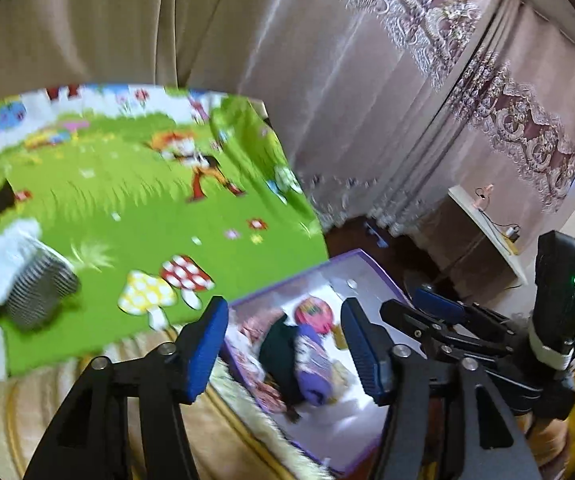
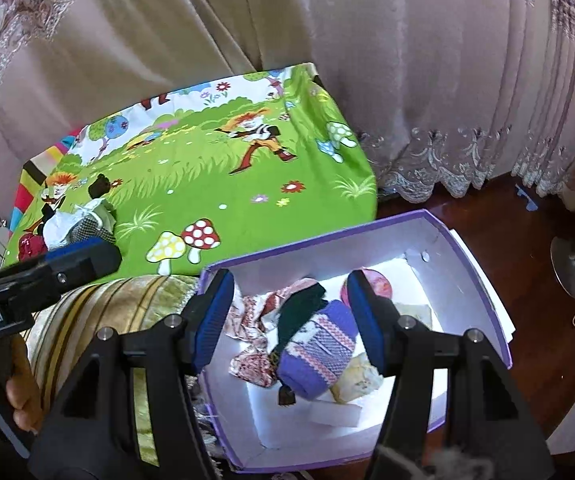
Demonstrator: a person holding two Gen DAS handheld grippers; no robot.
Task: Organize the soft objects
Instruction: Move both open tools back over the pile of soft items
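My right gripper (image 2: 289, 320), fingers wide and empty, hovers over the box (image 2: 483, 280); remaining pile (image 2: 79, 224) lies far left, nearer my equally wide, empty left gripper (image 1: 285, 348).

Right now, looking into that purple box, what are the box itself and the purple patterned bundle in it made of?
The purple box looks like cardboard: thin stiff walls, matte white inside, purple outside, with folded corners. The purple patterned bundle looks like knitted fabric, probably wool or acrylic yarn: visible stitch rows, a woven pink-and-white pattern, soft rolled shape. The exact fibre cannot be told.
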